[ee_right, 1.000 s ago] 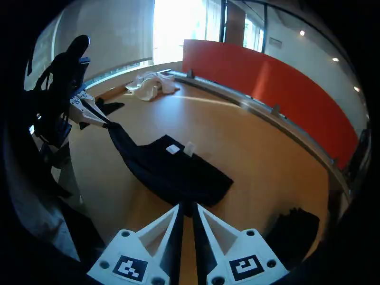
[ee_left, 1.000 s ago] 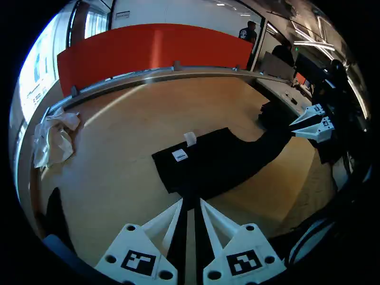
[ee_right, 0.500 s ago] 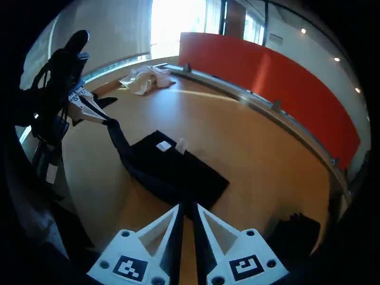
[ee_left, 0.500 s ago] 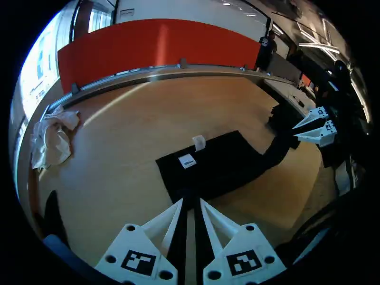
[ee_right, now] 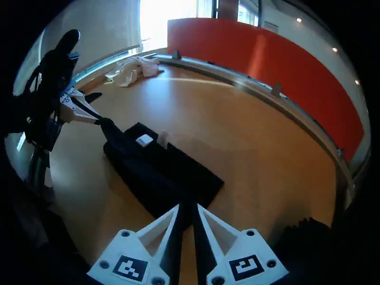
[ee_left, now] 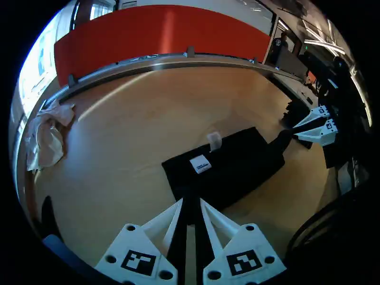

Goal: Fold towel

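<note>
Towel (ee_left: 232,166), black and doubled over into a rough rectangle, is lying near the middle of the wooden table (ee_left: 123,128), with two of its corners being held up off the surface. A white label (ee_left: 200,165) is showing on its top face, and a smaller pale tag (ee_left: 214,140) is sticking up at the far edge just beyond it. In the left gripper view, the left gripper (ee_left: 190,209) is pinching the nearest corner: its white fingers are sitting narrow, almost parallel, with dark fabric running up between them. Off to the right of that view, the right gripper (ee_left: 295,132) is clamping the other raised corner, jaws closed to a point on the cloth. The right gripper view is showing that grip close up, black fabric squeezed between the two narrow fingers. A crumpled pale cloth (ee_left: 45,137) is resting at the table's left edge, well apart from the towel. A metal rail (ee_left: 156,62) is running along the table's far side, and an orange divider (ee_left: 156,35) is standing behind it.
</note>
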Demonstrator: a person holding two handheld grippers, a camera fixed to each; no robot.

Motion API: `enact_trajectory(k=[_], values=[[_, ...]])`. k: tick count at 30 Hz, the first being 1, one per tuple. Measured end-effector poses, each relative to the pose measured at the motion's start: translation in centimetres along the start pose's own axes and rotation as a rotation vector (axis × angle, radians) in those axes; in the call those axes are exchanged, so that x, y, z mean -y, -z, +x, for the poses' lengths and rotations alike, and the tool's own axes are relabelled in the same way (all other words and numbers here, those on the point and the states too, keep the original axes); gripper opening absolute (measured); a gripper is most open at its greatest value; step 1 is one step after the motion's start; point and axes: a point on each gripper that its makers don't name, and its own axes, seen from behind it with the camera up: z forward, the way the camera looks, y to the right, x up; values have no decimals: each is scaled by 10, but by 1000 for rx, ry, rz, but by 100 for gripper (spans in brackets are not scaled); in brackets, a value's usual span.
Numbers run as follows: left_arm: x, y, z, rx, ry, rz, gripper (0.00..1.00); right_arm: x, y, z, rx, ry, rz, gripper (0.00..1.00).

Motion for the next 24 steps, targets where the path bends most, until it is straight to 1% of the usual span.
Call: enact_trajectory(k=[6,11,17,24], values=[[8,-22,-4,26,-4,3,9,-8,-23,-6,21,-33,9,13],[14,-40,-4,37,-2,4,9,-15,-37,-9,33,-47,1,13],[21,-55,1,30,10,17,9,-22,-48,-6,24,-63,-21,13],[31,-69,8,21,17,45,14,-32,-62,-1,14,-89,-59,16]])
